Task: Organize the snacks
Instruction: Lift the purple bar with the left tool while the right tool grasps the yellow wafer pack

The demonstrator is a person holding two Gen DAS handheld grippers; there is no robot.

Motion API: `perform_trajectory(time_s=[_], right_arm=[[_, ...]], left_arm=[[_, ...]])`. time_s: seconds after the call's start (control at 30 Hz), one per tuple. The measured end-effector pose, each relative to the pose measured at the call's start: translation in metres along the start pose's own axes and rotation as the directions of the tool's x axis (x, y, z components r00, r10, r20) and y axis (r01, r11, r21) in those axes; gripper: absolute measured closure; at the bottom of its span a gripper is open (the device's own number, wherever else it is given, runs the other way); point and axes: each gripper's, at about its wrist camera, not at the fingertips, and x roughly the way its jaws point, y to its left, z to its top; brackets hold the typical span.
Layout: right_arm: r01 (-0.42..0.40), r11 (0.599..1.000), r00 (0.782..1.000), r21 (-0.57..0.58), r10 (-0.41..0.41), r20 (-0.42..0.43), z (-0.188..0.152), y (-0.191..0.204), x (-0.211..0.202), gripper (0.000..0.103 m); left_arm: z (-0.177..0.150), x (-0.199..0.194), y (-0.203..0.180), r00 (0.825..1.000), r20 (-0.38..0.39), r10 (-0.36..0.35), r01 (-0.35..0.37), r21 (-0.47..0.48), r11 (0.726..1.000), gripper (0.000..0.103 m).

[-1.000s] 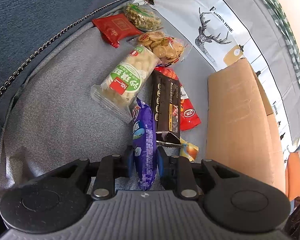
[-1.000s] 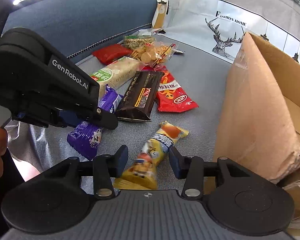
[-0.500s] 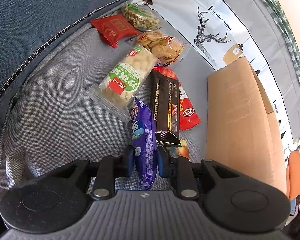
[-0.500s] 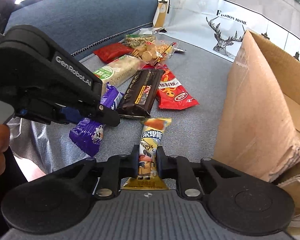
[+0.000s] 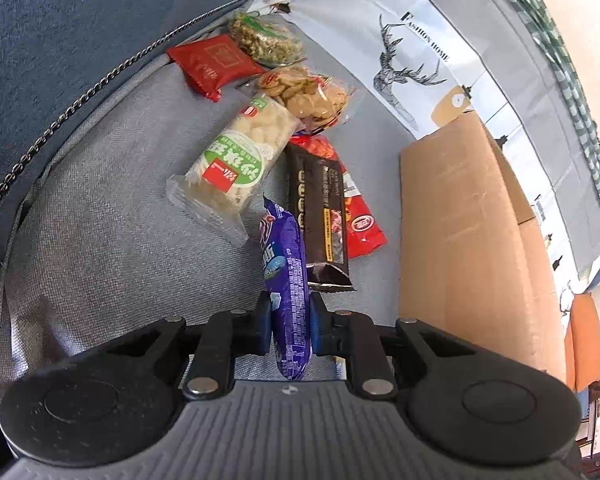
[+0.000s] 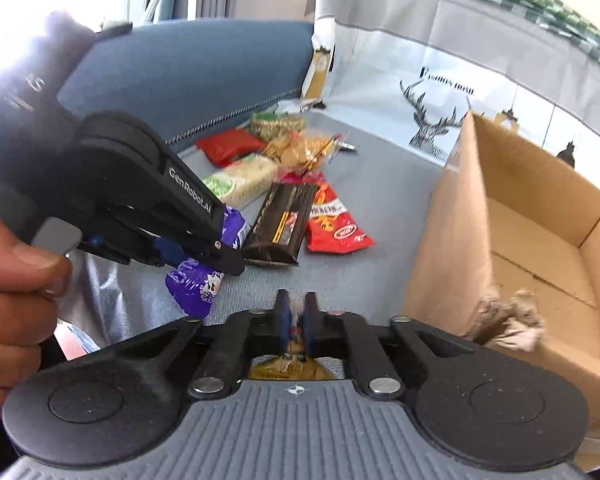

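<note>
Your left gripper (image 5: 289,316) has its jaws closing on the purple snack pack (image 5: 286,280), gripped near its lower end just above the grey sofa cushion (image 5: 100,240). Your right gripper (image 6: 294,316) is clamped tight on the yellow snack packet (image 6: 290,370) (mostly hidden beneath it), near the open cardboard box (image 6: 452,232), other snacks lying beyond.

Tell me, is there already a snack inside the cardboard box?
No, the cardboard box shows only bare brown floor and flaps inside, with no packet in the part that is visible.
</note>
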Motion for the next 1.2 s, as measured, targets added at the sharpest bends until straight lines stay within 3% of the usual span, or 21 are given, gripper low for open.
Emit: perform_trajectory(time_s=[0.27, 0.33, 0.4, 0.57, 0.77, 0.8, 0.83, 1.03, 1.2], right_arm=[[-0.009, 0.999, 0.998, -0.046, 0.006, -0.060, -0.012, 0.005, 0.021, 0.101], [-0.019, 0.999, 0.998, -0.048, 0.016, -0.064, -0.011, 0.007, 0.024, 0.097], [-0.011, 0.999, 0.996, -0.048, 0.007, -0.094, -0.014, 0.005, 0.030, 0.082], [-0.009, 0.999, 0.993, -0.049, 0.003, -0.115, -0.020, 0.005, 0.038, 0.079], [-0.005, 0.994, 0.999, -0.106, 0.000, -0.047, -0.032, 0.012, 0.036, 0.085], [-0.007, 0.993, 0.999, -0.116, 0.003, -0.037, -0.032, 0.012, 0.035, 0.090], [-0.008, 0.992, 1.000, -0.129, 0.005, -0.025, -0.031, 0.012, 0.034, 0.103], [0.002, 0.989, 0.998, -0.148, 0.007, 0.058, -0.020, 0.014, 0.026, 0.103], [0.046, 0.988, 0.988, -0.148, -0.023, 0.155, 0.002, 0.015, 0.018, 0.103]], left_arm=[[0.000, 0.002, 0.000, 1.000, -0.004, 0.001, -0.001, 0.003, 1.000, 0.084], [0.000, 0.003, 0.000, 1.000, -0.007, 0.004, -0.004, 0.005, 1.000, 0.084], [0.000, 0.004, -0.001, 1.000, -0.009, 0.006, -0.006, 0.004, 1.000, 0.084], [0.000, 0.005, -0.001, 1.000, -0.010, 0.009, -0.009, 0.002, 1.000, 0.084], [0.002, 0.004, 0.000, 1.000, -0.005, -0.001, 0.001, -0.003, 1.000, 0.084], [0.002, 0.004, 0.001, 1.000, -0.002, -0.004, 0.004, -0.007, 1.000, 0.084], [0.002, 0.003, 0.002, 1.000, 0.001, -0.005, 0.005, -0.011, 1.000, 0.084], [0.003, 0.000, 0.001, 1.000, 0.020, -0.012, 0.012, -0.010, 1.000, 0.084], [0.007, -0.013, 0.001, 0.994, 0.108, -0.031, 0.033, -0.012, 0.999, 0.084]])
